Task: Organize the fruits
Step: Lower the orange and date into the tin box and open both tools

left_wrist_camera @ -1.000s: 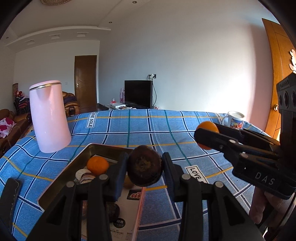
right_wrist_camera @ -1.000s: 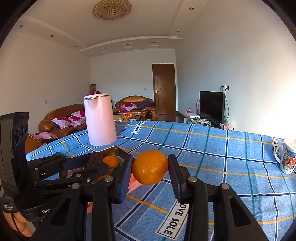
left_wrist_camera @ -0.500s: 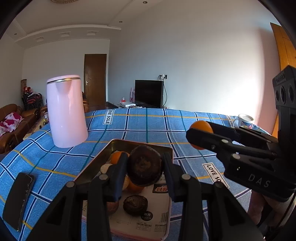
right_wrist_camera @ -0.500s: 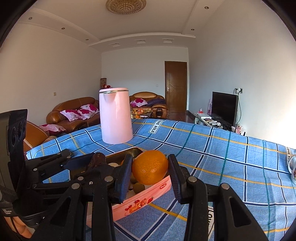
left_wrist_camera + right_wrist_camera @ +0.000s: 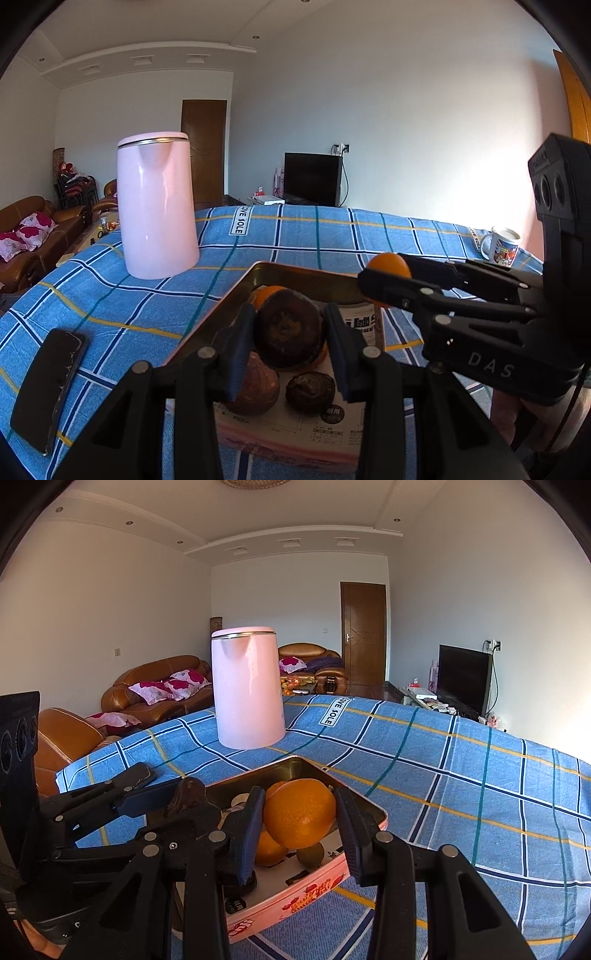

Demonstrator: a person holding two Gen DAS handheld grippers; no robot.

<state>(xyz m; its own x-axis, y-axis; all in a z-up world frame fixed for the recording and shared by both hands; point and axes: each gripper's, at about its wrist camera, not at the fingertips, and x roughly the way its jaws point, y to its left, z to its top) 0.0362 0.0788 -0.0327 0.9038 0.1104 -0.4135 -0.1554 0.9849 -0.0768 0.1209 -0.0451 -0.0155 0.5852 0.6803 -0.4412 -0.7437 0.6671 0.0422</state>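
Observation:
My left gripper [image 5: 290,332] is shut on a dark brown fruit [image 5: 288,328] and holds it above the pink tin tray [image 5: 306,275]. My right gripper [image 5: 299,818] is shut on an orange [image 5: 300,819] above the same tray [image 5: 373,810]. In the tray lie another orange [image 5: 266,293], a brown fruit [image 5: 255,387] and a small dark fruit [image 5: 310,391]. The right gripper shows in the left wrist view [image 5: 384,284], and the left gripper in the right wrist view [image 5: 184,797], close beside each other.
A pink kettle [image 5: 157,206] stands on the blue checked cloth [image 5: 314,236] behind the tray. A black phone [image 5: 48,387] lies at the left edge. A printed mug [image 5: 500,245] stands far right. Sofas and a TV are beyond the table.
Both grippers have moved left toward the tray with their fruits held. They now hang over the tray, and the kettle appears closer.

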